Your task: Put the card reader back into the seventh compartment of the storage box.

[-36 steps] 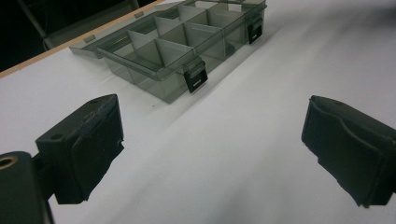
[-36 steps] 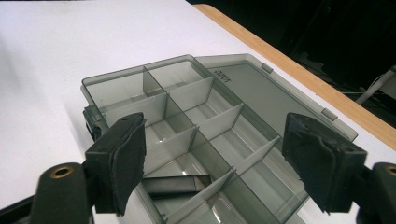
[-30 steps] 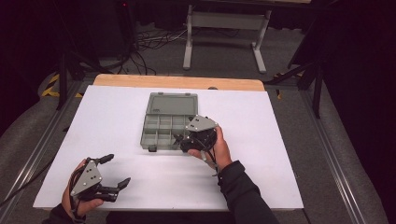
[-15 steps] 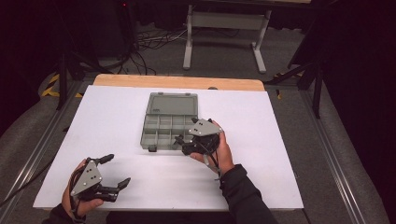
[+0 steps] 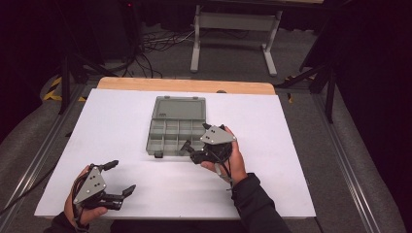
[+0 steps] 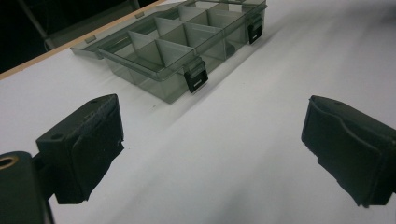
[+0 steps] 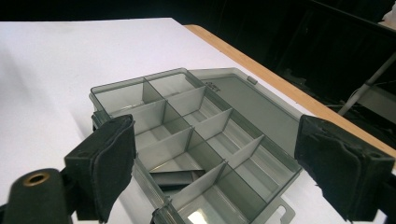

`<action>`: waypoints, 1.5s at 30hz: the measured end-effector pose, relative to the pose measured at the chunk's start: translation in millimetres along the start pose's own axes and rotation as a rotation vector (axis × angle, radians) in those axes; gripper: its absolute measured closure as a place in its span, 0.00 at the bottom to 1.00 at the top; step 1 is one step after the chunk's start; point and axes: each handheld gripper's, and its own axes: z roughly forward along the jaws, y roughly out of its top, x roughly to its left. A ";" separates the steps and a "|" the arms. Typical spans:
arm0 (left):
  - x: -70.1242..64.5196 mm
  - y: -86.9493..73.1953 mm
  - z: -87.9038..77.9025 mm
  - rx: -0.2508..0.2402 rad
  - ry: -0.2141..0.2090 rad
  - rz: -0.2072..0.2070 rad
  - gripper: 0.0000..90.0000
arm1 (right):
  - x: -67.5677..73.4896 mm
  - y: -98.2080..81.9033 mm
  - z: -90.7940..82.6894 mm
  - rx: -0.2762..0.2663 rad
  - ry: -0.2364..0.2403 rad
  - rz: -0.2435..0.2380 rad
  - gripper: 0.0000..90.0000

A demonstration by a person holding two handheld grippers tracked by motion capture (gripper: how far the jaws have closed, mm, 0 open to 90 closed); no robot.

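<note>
Hiding the organizer box's point(image 5: 176, 130) near-right corner, the right tool point(image 5: 190, 150) gapes.

Premises: a laboratory or recording studio, not a domestic room. A wooden desk point(image 5: 187, 85) stands covered by a plain white sheet point(image 5: 121, 126), with metal rails point(image 5: 342, 160) running along its left and right sides. Dark grey carpet point(image 5: 233, 68) lies on the floor beyond the far edge. Loose cables point(image 5: 150, 46) trail across that carpet at far left. A grey metal stand point(image 5: 233, 22) with two legs is positioned at the far side, centre. Yellow-and-black hazard tape point(image 5: 52, 92) marks the floor at left. Surroundings are black and unlit; light falls on the work surface.
</note>
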 end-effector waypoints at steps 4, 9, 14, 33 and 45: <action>0.2 0.4 -0.7 0.001 0.000 0.004 0.07 | 0.1 -0.8 -4.5 -0.002 -0.007 -0.010 0.15; -0.1 0.5 -0.4 0.000 0.001 0.006 0.07 | -1.8 -1.8 -13.0 -0.007 -0.015 -0.011 0.15; 0.2 0.5 -0.7 0.001 0.000 0.003 0.07 | -3.0 -2.1 -22.4 -0.015 -0.022 -0.019 0.15; -0.2 0.6 -0.5 0.005 -0.003 0.005 0.07 | -2.7 -5.7 -40.9 -0.019 -0.034 -0.054 0.15; -0.4 0.6 -0.6 0.002 0.000 0.006 0.07 | -2.3 -7.6 -48.5 -0.020 -0.036 -0.065 0.15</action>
